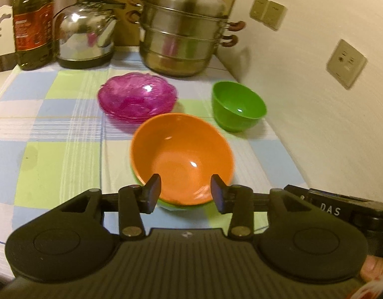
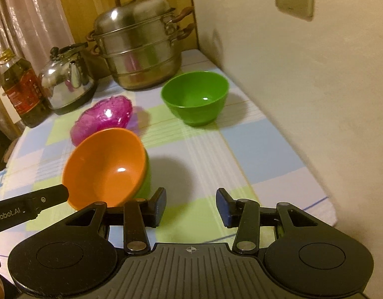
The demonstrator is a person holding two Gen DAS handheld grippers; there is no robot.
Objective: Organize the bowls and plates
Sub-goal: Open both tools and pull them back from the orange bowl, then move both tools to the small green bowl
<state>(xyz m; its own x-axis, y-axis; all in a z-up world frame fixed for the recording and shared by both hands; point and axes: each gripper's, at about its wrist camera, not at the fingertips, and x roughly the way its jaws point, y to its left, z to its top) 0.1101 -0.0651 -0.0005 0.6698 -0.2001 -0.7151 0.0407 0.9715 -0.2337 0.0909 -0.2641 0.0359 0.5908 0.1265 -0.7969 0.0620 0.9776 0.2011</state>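
An orange bowl (image 1: pixel 181 157) sits nested in a green bowl (image 1: pixel 166 203), of which only a sliver shows under its rim. My left gripper (image 1: pixel 186 193) is open just in front of the orange bowl's near rim, pads clear of it. A stack of pink glass dishes (image 1: pixel 136 97) lies behind, and a separate green bowl (image 1: pixel 237 107) stands to the right near the wall. In the right wrist view my right gripper (image 2: pixel 191 206) is open over bare cloth, to the right of the orange bowl (image 2: pixel 104 167), with nothing between its fingers. The lone green bowl (image 2: pixel 195 97) stands further back.
A steel steamer pot (image 1: pixel 184 32), a steel kettle (image 1: pixel 84 32) and an oil bottle (image 1: pixel 33 25) line the back of the checked tablecloth (image 1: pixel 54 137). A wall with sockets (image 1: pixel 346 63) runs along the table's right side. The left tool's body (image 2: pixel 29 206) juts in beside the orange bowl.
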